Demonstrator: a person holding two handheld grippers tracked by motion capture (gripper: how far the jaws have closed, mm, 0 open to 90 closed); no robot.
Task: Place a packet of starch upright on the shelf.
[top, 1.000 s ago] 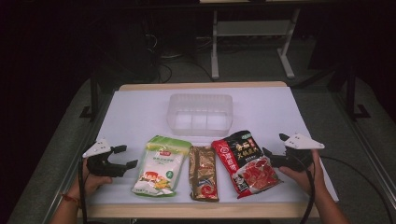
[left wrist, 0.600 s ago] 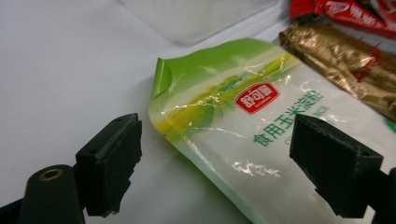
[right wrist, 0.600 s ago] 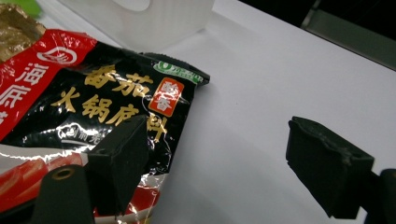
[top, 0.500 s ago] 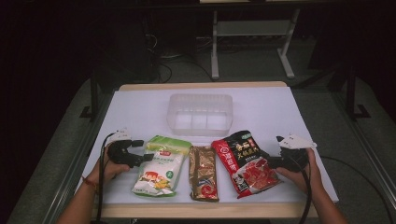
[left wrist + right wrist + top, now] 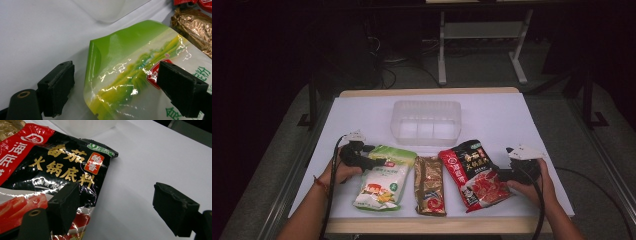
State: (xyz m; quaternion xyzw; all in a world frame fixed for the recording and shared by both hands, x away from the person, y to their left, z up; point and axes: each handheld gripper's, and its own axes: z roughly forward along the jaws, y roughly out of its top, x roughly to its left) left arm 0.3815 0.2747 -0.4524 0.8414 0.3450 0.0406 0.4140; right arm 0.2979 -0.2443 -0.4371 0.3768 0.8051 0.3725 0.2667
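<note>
Fingers of the left gripper spread wide, straddling the upper corner of the glossy green-and-white plastic pouch lying flat on the white surface; not yet pinching. Right gripper likewise spread at the edge of the red-and-black foil sachet. Crinkled gold packet lies between them. Clear plastic tub beyond, apparently the destination. Approach stage, I judge; next calls for closing on the pouch corner.

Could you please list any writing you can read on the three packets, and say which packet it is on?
"番茄 火锅底料": gold characters on the red-and-black packet.
"酸香": orange tag on the same packet.
"海底": white characters on its red band; the rest is cut off.
Green-and-white packet: red logo and green characters, unreadable.
Gold packet: print too small.
</note>
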